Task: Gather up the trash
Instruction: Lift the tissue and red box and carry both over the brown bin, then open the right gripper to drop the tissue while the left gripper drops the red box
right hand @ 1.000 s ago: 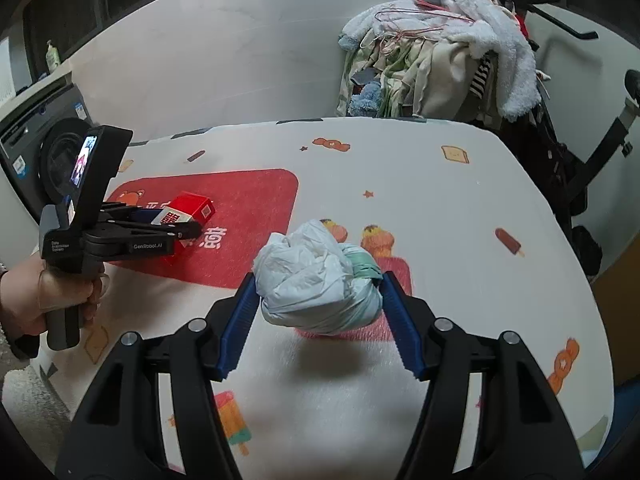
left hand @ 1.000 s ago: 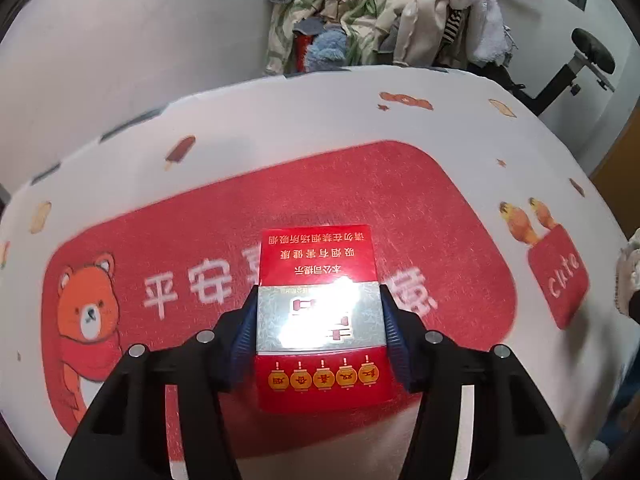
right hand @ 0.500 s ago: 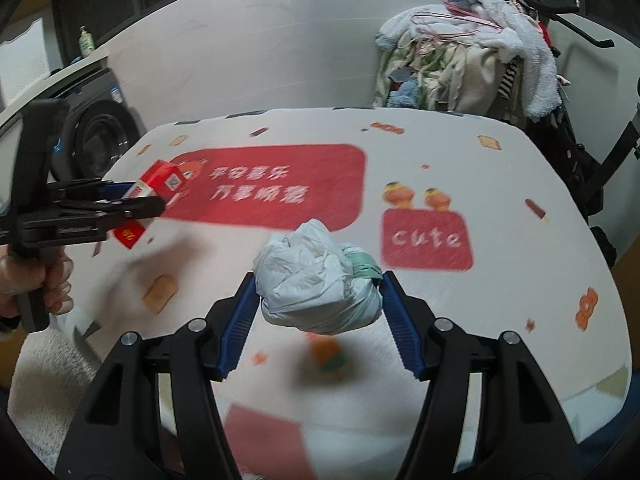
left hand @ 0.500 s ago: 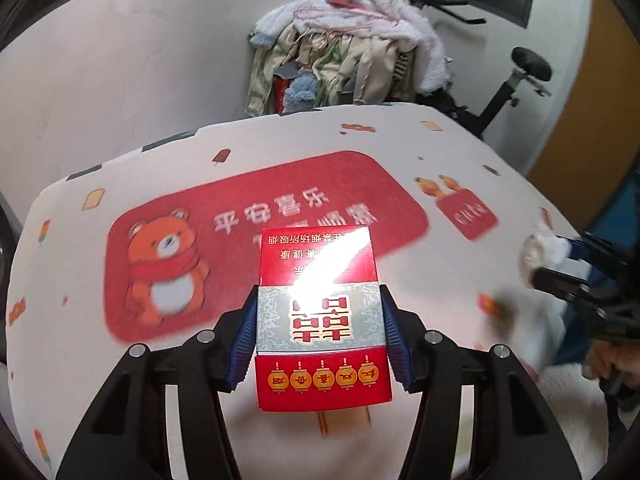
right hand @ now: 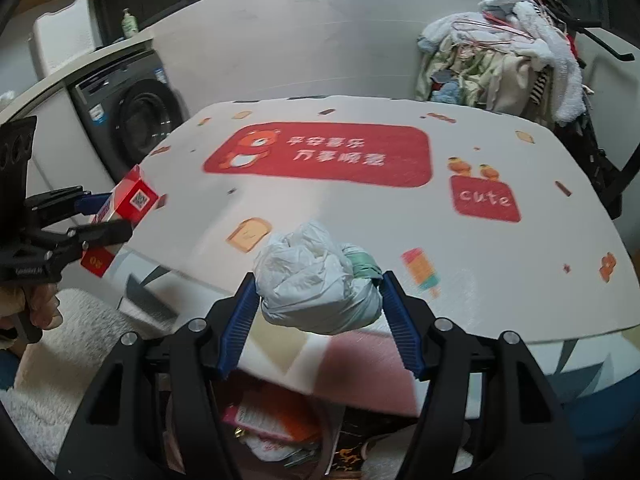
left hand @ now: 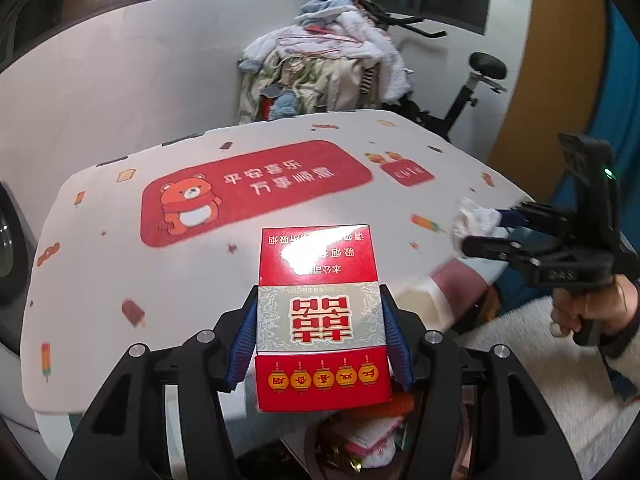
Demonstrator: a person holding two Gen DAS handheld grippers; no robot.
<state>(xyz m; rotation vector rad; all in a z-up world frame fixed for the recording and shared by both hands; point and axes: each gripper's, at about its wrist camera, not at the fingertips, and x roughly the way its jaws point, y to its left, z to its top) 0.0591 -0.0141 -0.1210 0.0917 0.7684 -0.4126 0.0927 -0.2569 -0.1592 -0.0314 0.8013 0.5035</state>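
Observation:
My left gripper (left hand: pixel 318 332) is shut on a red cigarette box (left hand: pixel 320 312) with a silver band, held in the air past the table's near edge. It also shows at the left of the right wrist view (right hand: pixel 128 204). My right gripper (right hand: pixel 318 316) is shut on a crumpled white tissue wad (right hand: pixel 316 280) with a green bit, also off the table's near edge. That wad shows in the left wrist view (left hand: pixel 476 220). Below both grippers lies a trash bin (right hand: pixel 280 428) with wrappers and paper in it, seen also in the left wrist view (left hand: pixel 360 440).
A white table (right hand: pixel 360 216) has a red bear-print cover. A washing machine (right hand: pixel 132 116) stands left of it. A clothes pile (right hand: pixel 500 64) on an exercise bike stands behind it. A white fluffy rug (right hand: pixel 60 340) lies on the floor.
Both grippers have pulled back and away from the table with their loads. The table now sits farther off and the trash bin has come into view below them.

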